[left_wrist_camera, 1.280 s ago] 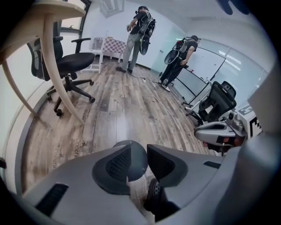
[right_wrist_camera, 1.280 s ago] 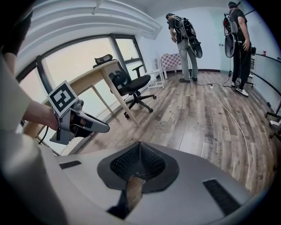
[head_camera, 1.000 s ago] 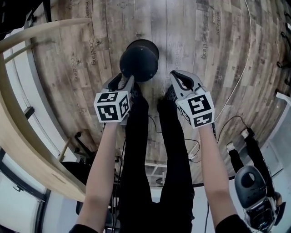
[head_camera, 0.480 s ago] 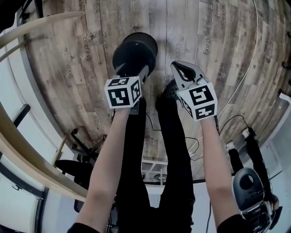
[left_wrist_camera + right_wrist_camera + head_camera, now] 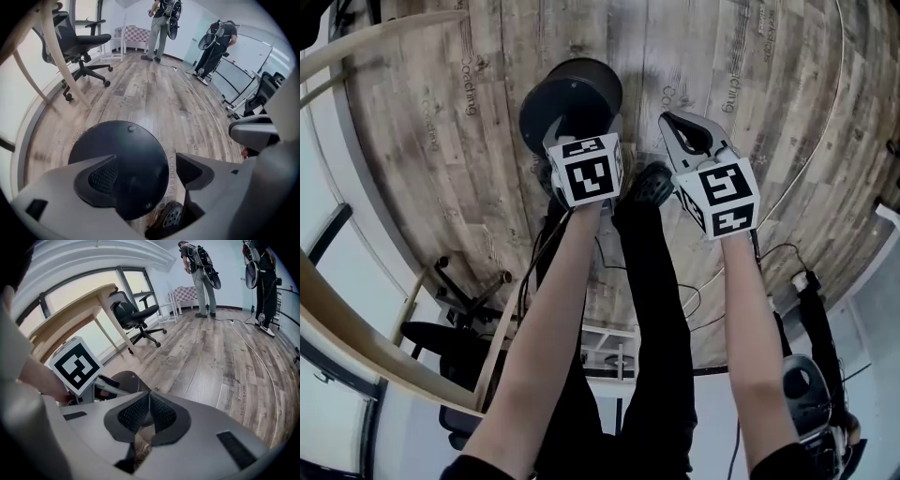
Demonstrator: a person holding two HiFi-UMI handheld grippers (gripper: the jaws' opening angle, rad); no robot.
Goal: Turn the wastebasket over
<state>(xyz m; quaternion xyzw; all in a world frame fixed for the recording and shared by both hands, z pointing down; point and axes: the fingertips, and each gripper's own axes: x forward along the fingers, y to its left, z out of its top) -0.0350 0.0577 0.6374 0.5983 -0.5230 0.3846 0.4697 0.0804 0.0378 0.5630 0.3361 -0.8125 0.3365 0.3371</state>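
Currently the left gripper (image 5: pixel 147 171) is coming down over the black wastebasket (image 5: pixel 572 94), which is standing base-up on the wooden floor (image 5: pixel 750 75), far from the person's legs. Its jaws, narrower a second ago, are opening around the upturned base; no grip yet. The right gripper (image 5: pixel 149 408) is staying clenched, empty, just right. Judgement: a grasp is being prepared and the turning is not begun.

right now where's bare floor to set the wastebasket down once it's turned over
Bare floor: right of the wastebasket, past the shut right claw, and left of it toward the table. Beyond it, more bare floor up to the office chair. Crowded on the near side: the left claw, opening over the wastebasket without pressing it, and the shoe.
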